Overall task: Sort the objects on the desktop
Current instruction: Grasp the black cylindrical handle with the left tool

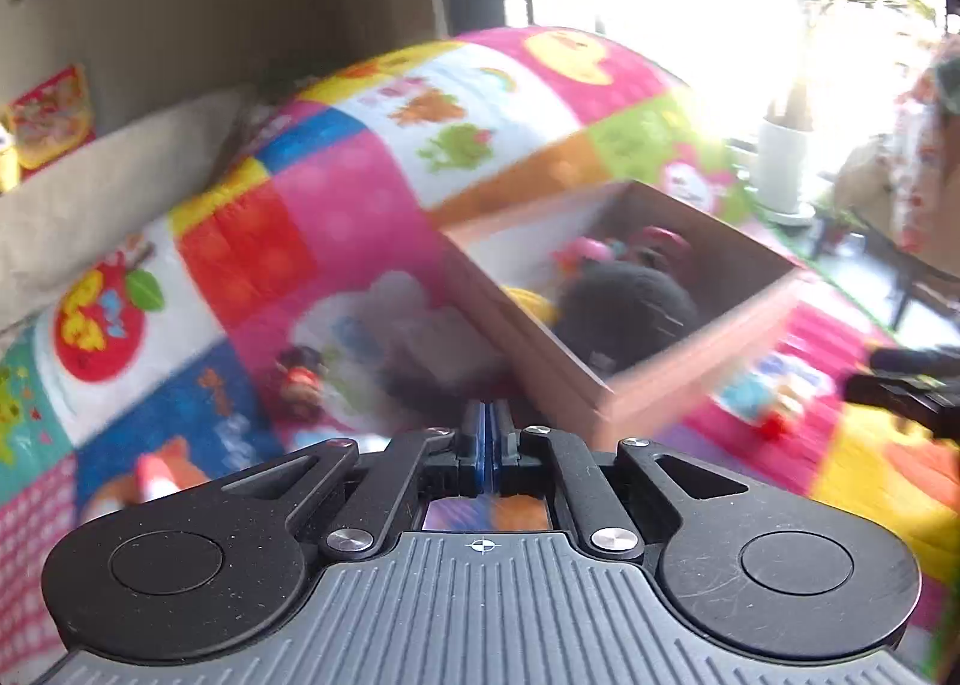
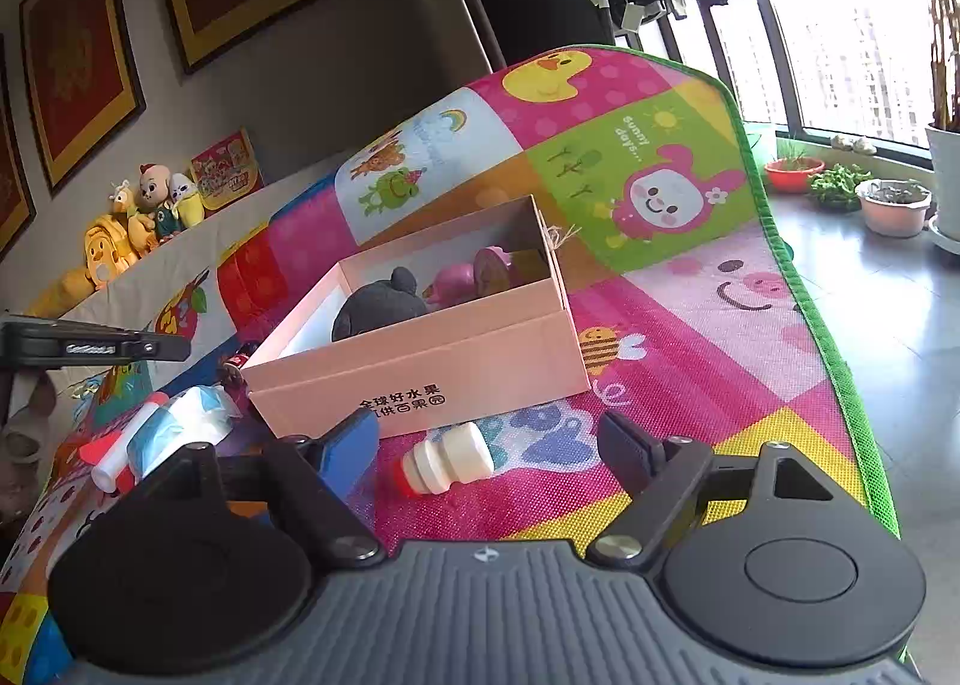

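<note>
The left gripper [image 1: 492, 421] is pinched empty, lower centre; the right gripper [image 2: 489, 445] gapes wide around a white bottle [image 2: 447, 460] below the pink box [image 2: 420, 361].

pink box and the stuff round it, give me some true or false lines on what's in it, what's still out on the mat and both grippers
1. The pink box is open, with a dark plush toy inside. True.
2. The small white bottle stands upright inside the box. False: it lies on its side on the play mat, in front of the box.
3. The right gripper is open and holds nothing. True.
4. The left gripper is wide open. False: its fingers are shut together, nothing between them.
5. The box is empty. False: pink toys also lie in it.
</note>
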Motion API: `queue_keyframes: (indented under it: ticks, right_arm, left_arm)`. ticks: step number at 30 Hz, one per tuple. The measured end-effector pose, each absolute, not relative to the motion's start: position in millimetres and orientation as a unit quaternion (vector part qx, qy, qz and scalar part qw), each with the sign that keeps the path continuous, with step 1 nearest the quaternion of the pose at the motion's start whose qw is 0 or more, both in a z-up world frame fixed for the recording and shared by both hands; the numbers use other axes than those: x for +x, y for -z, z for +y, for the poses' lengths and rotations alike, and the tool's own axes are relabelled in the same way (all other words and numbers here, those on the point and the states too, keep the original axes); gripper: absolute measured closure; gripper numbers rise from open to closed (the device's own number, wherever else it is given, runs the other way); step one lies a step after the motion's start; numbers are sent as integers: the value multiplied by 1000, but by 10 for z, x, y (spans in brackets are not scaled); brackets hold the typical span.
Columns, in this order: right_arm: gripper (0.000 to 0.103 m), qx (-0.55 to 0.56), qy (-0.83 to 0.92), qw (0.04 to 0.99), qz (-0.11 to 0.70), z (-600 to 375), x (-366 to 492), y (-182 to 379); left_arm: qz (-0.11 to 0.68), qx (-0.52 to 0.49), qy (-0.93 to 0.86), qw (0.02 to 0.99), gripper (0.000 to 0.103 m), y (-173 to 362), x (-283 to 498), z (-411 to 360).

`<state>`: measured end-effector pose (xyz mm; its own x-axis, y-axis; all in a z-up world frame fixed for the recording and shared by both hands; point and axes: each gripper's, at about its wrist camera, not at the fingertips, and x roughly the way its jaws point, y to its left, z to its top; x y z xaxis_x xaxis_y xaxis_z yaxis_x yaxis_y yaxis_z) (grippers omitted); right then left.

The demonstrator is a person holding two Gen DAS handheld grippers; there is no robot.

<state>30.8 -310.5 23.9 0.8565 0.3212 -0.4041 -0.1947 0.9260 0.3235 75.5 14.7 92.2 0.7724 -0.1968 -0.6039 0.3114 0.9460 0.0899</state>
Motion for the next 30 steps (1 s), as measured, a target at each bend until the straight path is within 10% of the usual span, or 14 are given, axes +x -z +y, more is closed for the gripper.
queue_keyframes:
  ticks: [4,7,30]
  right_arm:
    - [20,132,-131,955,233,-3090,308,-239]
    - [20,129,-129,955,236,-3076,313,-236]
    - [16,129,-121,956,233,-3087,305,-230]
  left_arm:
    - [317,109,133,933,81,-782,614,12]
    - [328,73,103,936,40,-679,775,46]
    - [342,25,75,936,41,-344,1759,287]
